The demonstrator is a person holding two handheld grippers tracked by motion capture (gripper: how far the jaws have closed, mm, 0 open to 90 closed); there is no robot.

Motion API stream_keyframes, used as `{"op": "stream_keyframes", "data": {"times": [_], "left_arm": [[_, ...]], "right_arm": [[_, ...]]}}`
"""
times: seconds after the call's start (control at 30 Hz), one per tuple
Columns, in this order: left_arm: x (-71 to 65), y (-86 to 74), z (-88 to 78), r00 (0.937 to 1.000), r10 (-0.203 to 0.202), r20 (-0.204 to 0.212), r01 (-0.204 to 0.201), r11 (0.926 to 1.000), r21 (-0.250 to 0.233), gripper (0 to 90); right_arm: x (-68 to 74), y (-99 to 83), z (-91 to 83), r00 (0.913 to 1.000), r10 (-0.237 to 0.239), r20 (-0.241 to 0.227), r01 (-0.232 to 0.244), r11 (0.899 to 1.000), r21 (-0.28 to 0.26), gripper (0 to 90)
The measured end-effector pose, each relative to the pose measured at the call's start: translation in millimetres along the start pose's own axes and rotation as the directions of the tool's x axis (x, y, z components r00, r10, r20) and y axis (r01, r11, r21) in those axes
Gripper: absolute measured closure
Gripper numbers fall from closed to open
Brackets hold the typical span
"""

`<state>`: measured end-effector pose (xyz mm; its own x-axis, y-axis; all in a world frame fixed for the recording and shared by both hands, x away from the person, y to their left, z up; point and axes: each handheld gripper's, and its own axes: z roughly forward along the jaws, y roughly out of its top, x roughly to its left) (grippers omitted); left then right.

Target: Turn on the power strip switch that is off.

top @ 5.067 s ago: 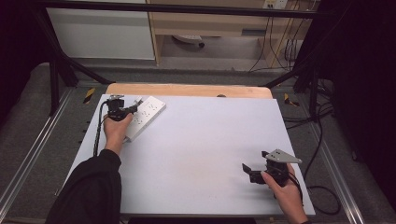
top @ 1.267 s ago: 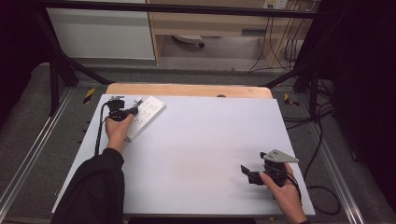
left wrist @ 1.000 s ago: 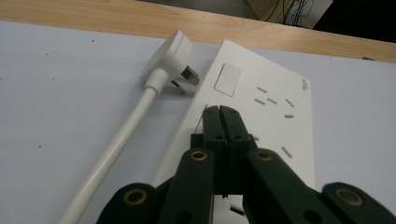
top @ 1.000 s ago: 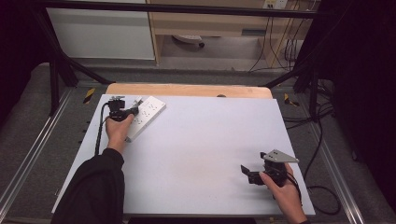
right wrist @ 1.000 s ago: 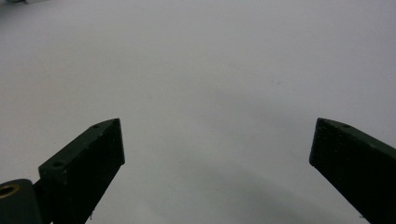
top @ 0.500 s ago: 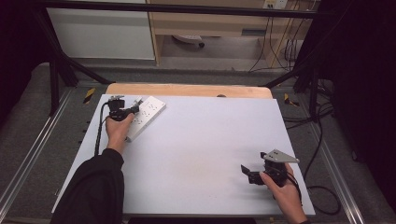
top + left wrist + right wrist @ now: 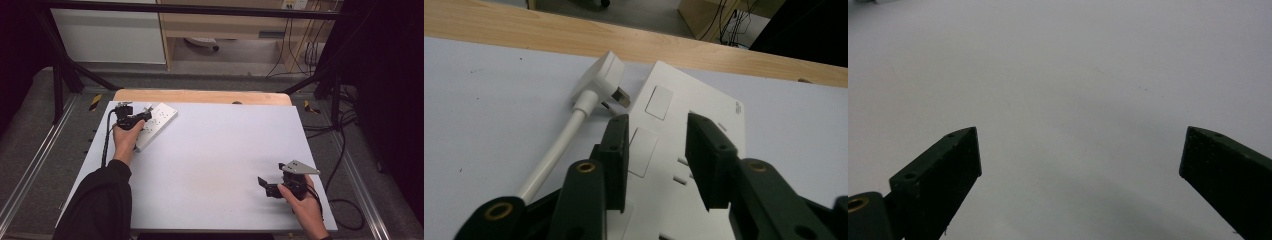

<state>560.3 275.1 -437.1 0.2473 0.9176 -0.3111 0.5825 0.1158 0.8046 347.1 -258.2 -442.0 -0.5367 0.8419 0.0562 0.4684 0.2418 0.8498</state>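
I see a smooth white plastic power strip (image 7: 684,150), its glossy white plug (image 7: 601,80), a matt white tabletop (image 7: 225,150), and a bare wooden edge (image 7: 524,30).

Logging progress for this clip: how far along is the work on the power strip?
Early stage. Done: the white plug lies unplugged on the table beside the power strip. In hand: the left gripper hovers over the strip; its fingers have just been opening, nothing between them. The right gripper rests open, apart. Left: probably grasping and inserting the plug.
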Motion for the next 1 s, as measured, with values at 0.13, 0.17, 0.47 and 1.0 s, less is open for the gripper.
{"op": "stream_keyframes", "data": {"times": [0.13,0.17,0.47,1.0], "left_arm": [[0.0,0.1,0.4,1.0000,-0.009,0.003,0.009,1.0000,-0.005,47.4],[0.2,0.2,0.4,0.9999,-0.012,0.006,0.012,0.9999,-0.008,44.2],[-0.8,1.4,-0.2,0.9984,-0.040,0.039,0.041,0.9987,-0.028,15.2],[-5.3,3.7,-4.1,0.9976,-0.028,0.064,0.030,0.9985,-0.045,7.9]], "right_arm": [[0.0,0.0,0.1,1.0000,0.000,0.000,0.000,1.000,0.000,3.7],[0.0,0.0,0.2,1.0000,0.000,0.000,0.000,1.000,0.000,3.6],[0.5,0.1,0.5,1.0000,-0.001,-0.001,0.001,1.000,0.002,3.3],[0.9,0.2,0.4,1.0000,0.001,-0.001,-0.001,1.000,0.000,3.3]]}}
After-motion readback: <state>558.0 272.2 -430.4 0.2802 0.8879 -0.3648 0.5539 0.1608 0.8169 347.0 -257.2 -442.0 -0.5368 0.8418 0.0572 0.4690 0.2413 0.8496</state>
